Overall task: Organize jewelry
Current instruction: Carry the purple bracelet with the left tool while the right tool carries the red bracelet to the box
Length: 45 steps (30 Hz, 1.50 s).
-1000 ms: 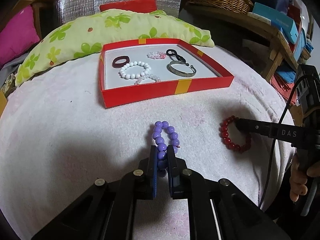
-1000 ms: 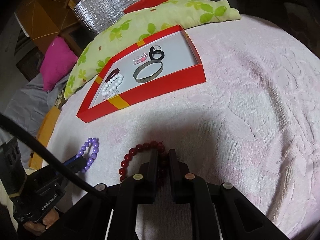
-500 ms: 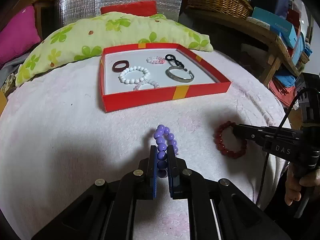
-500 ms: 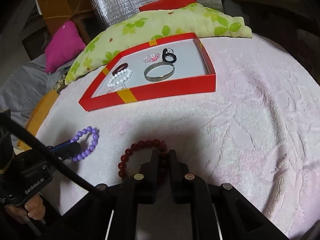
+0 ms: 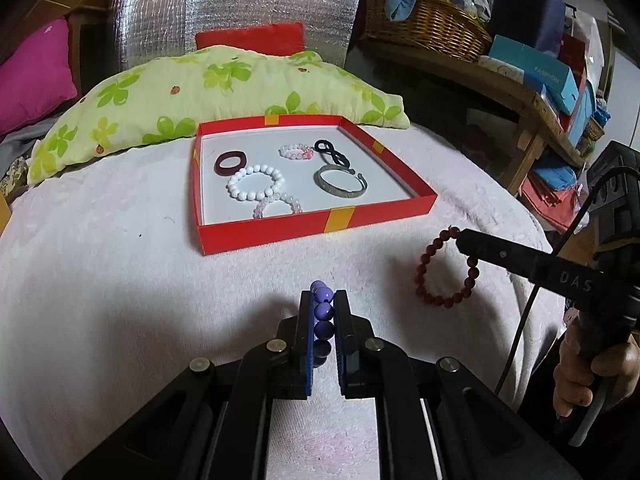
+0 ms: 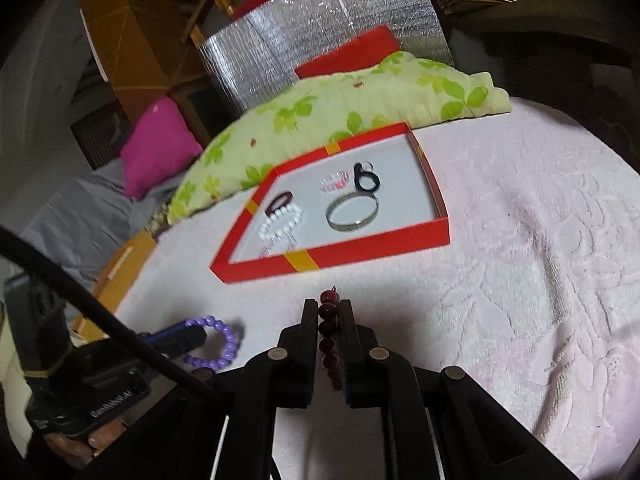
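My left gripper [image 5: 323,300] is shut on a purple bead bracelet [image 5: 322,312] and holds it above the pink towel; it also shows in the right wrist view [image 6: 218,340]. My right gripper [image 6: 329,308] is shut on a dark red bead bracelet [image 6: 327,330], which hangs from it in the left wrist view [image 5: 444,270]. A red tray [image 5: 276,234] ahead holds a white bead bracelet [image 5: 256,182], a silver bangle [image 5: 340,182], a dark red ring [image 5: 230,162], a pink bead bracelet [image 5: 296,152] and a black loop [image 5: 334,154].
A green leaf-print pillow [image 5: 224,88] lies behind the tray. A pink cushion [image 5: 32,76] is at the far left. A wooden shelf with a wicker basket [image 5: 428,28] and boxes stands at the right.
Both grippers have lifted their bracelets off the towel. The bracelets now hang from the jaws, closer to the tray.
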Each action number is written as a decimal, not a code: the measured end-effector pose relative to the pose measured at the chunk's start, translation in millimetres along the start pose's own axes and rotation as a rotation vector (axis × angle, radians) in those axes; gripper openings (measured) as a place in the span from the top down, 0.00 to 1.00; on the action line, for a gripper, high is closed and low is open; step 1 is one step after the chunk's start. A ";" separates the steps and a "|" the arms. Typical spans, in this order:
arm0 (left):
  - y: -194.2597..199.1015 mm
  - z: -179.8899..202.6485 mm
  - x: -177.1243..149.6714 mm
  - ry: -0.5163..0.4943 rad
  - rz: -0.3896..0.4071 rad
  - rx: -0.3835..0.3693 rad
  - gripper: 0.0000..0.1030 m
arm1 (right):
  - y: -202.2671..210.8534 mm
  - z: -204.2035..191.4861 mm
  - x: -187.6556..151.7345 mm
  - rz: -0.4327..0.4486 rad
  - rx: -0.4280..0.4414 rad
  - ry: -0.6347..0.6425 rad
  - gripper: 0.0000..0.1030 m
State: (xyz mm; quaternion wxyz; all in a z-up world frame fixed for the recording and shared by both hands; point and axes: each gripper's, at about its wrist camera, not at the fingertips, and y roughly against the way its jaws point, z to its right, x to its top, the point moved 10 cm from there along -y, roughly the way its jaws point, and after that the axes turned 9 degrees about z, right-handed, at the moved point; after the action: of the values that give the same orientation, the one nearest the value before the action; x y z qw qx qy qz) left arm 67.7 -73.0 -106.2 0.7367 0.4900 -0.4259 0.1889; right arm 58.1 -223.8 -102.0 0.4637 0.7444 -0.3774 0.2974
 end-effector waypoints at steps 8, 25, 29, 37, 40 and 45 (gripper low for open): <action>10.2 12.2 20.7 0.002 0.053 -0.024 0.91 | 8.7 -17.2 10.2 0.044 0.048 0.001 0.90; 9.8 8.4 68.9 -0.028 0.096 0.014 0.91 | 9.3 -4.0 71.7 0.123 0.029 -0.028 0.90; 3.5 3.7 79.9 -0.035 0.088 0.033 0.91 | 10.6 -1.2 77.5 0.125 0.031 -0.037 0.90; -3.8 8.9 111.9 -0.092 0.117 0.073 0.91 | -0.5 0.0 105.7 0.143 0.029 -0.007 0.90; -7.7 12.1 121.7 -0.104 0.128 0.079 0.91 | -9.0 0.9 116.9 0.144 0.031 0.003 0.90; -15.8 15.0 133.9 -0.102 0.145 0.086 0.91 | -24.2 6.7 132.3 0.140 0.034 -0.001 0.90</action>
State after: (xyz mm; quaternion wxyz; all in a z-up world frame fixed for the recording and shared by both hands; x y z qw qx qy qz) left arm 147.8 -111.9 -3.9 0.6768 0.4980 -0.4889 0.2344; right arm 150.3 -260.9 -11.0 0.4289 0.7242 -0.4237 0.3349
